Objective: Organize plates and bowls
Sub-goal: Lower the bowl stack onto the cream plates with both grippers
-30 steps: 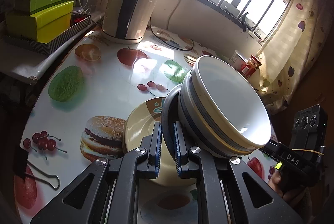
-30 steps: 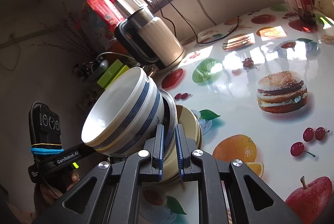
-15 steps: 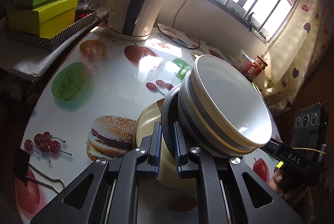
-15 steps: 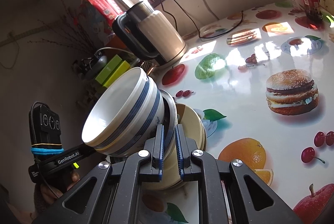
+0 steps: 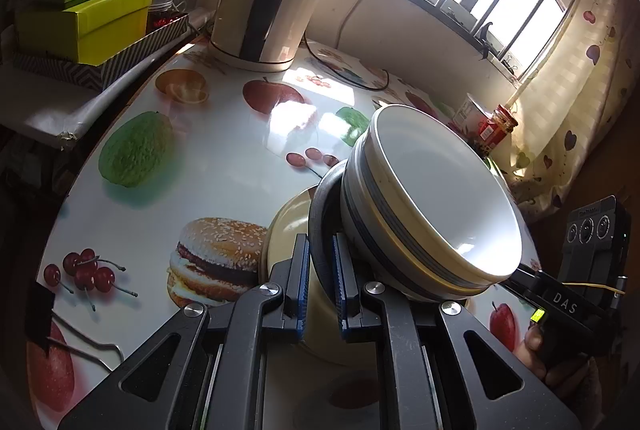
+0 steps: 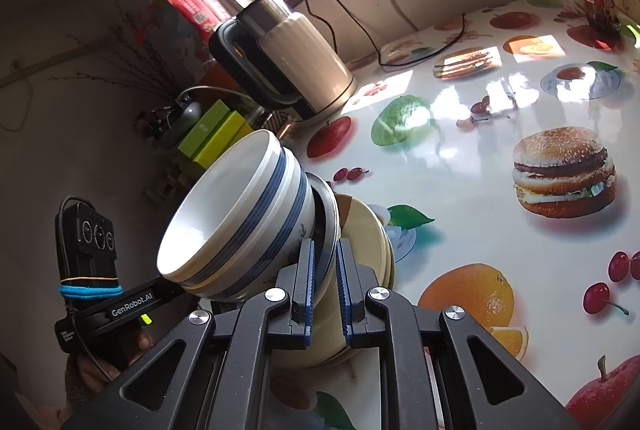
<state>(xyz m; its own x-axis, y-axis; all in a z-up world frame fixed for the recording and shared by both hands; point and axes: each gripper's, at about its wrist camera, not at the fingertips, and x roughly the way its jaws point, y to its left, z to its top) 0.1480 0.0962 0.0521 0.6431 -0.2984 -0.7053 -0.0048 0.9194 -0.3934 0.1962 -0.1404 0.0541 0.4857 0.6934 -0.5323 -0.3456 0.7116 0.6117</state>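
left wrist view is showing the left tool (image 5: 320, 280) pinching the rim of a dark-edged plate (image 5: 320, 197), pads nearly closed on it, with stacked striped bowls (image 5: 432, 201) sitting on that plate just ahead and to the right of the pads. right wrist view is showing the right tool (image 6: 324, 284) gripping the opposite rim of the same plate in the same narrow pinch, the bowls leaning off to its left. a cream plate (image 5: 286, 230) is lying directly beneath, on or just above the fruit-printed desk (image 5: 224, 165); contact there is hard to tell. the whole stack is looking tilted in both views. judging by the glaze and shine, these are ceramic pieces: stiff, fairly heavy together, slick and breakable, and the bowls are only resting on the plate, so they could be sliding if the tilt is growing. the rim is the sensible place to be taking hold, one tool on each side, keeping the plate level. a kettle (image 5: 272, 1) is standing well ahead of the left tool, near the far edge of the desk.
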